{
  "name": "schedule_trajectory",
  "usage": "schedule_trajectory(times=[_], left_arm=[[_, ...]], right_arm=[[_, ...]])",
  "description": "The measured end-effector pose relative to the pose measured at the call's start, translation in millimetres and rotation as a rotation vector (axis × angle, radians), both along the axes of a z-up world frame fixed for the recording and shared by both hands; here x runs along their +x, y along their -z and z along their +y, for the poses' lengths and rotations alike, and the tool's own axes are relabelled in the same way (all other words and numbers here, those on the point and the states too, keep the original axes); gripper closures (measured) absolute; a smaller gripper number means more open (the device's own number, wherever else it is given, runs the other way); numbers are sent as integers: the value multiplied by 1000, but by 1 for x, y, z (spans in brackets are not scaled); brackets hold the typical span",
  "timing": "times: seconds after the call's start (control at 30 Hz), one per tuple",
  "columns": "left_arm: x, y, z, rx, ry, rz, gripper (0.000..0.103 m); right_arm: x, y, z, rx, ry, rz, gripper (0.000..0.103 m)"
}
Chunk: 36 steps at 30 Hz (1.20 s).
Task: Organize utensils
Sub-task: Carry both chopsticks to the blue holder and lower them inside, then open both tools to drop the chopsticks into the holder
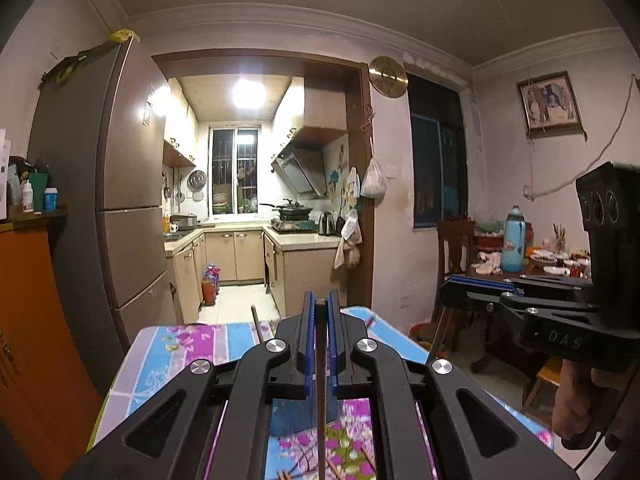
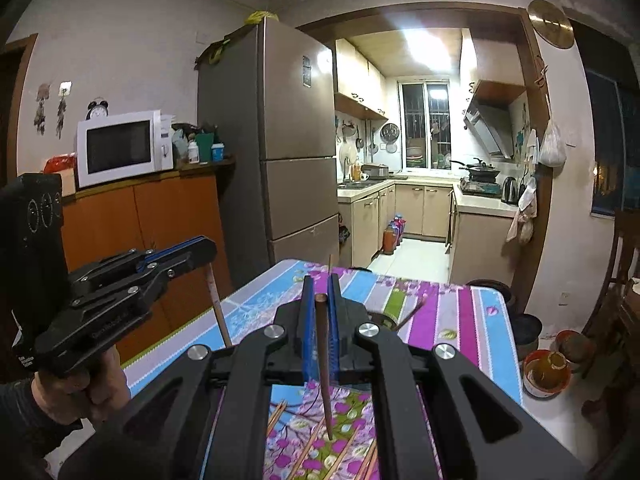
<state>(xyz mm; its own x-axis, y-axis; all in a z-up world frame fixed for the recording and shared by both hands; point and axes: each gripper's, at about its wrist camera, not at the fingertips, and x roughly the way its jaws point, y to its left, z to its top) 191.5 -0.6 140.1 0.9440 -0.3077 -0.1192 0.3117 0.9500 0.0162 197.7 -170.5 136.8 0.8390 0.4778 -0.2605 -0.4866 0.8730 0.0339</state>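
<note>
My left gripper (image 1: 321, 305) is shut on a dark brown chopstick (image 1: 321, 392) that hangs down from its fingertips over the floral tablecloth (image 1: 176, 344). My right gripper (image 2: 320, 286) is shut on another brown chopstick (image 2: 325, 368), also pointing down. Both are held above the table, side by side. The right gripper shows at the right of the left wrist view (image 1: 480, 292); the left gripper with its chopstick shows at the left of the right wrist view (image 2: 188, 252). Several loose chopsticks (image 2: 312, 444) lie on the cloth below. A dark blue holder (image 1: 304, 412) stands under the left gripper.
A dark holder with a chopstick in it (image 2: 384, 316) stands mid-table. An orange cabinet (image 2: 160, 224) with a microwave (image 2: 124, 148) and a fridge (image 2: 272, 152) stand to the left. A wooden chair (image 1: 452, 256) and a cluttered table (image 1: 540, 264) are to the right. Pots (image 2: 546, 372) sit on the floor.
</note>
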Motion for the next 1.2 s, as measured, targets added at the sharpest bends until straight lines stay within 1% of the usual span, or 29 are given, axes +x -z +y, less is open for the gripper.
schedule_trajectory(times=[0.13,0.3,0.43,0.53,0.7,0.9,1.2], left_arm=[[19,-26,-3,-14,-13,-24,96],[43,-57,-8,-12,-36,-68,96],[66,-72,-6,-23,-53,-81,96],[88,-80,-7,-20,-66,-83,96],[117,-79,-3,-31,-83,-67,96],[145,-59,-3,-20,-96,-31,96],[177,-33,-2,-18,-102,13,96]], right_arm=[[18,-21,0,-4,5,-12,98],[47,-49,-3,2,19,-36,98],[75,-71,-5,9,31,-49,98],[95,-80,-5,8,39,-56,98],[124,-76,-2,11,38,-42,98],[154,-51,1,24,33,15,98],[181,-25,7,24,19,88,98]])
